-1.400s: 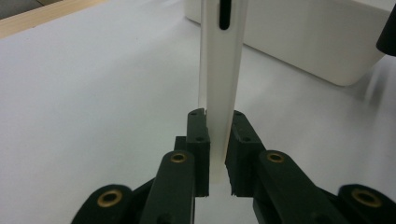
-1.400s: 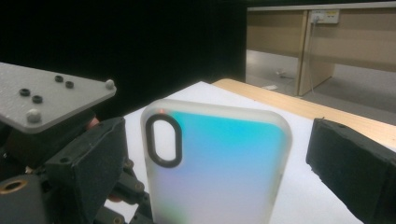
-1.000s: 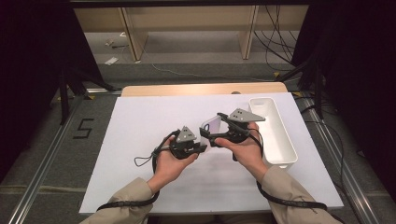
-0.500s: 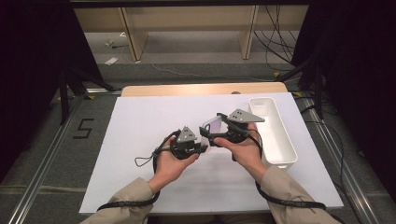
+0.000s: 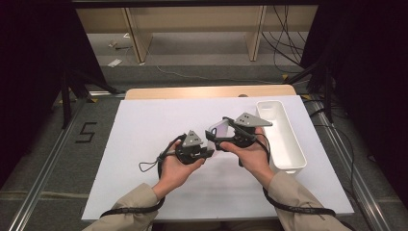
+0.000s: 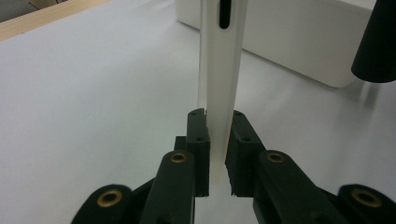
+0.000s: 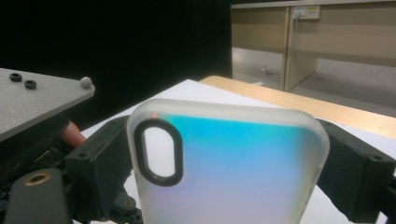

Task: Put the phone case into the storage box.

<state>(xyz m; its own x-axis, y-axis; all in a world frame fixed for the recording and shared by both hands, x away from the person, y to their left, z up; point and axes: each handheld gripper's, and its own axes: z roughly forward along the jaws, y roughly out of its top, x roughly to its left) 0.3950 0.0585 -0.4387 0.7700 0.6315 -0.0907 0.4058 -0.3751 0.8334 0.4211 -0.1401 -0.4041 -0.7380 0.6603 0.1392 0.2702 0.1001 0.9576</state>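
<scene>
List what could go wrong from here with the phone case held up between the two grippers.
1. The left gripper pinches only the thin edge of the phone case. A pull from the other side could twist it loose, dropping it onto the table.
2. The right gripper spans the case's width, and its jaws have just been closing with the case between them. Further squeezing against the left grip might bow the case or pop it out.
</scene>
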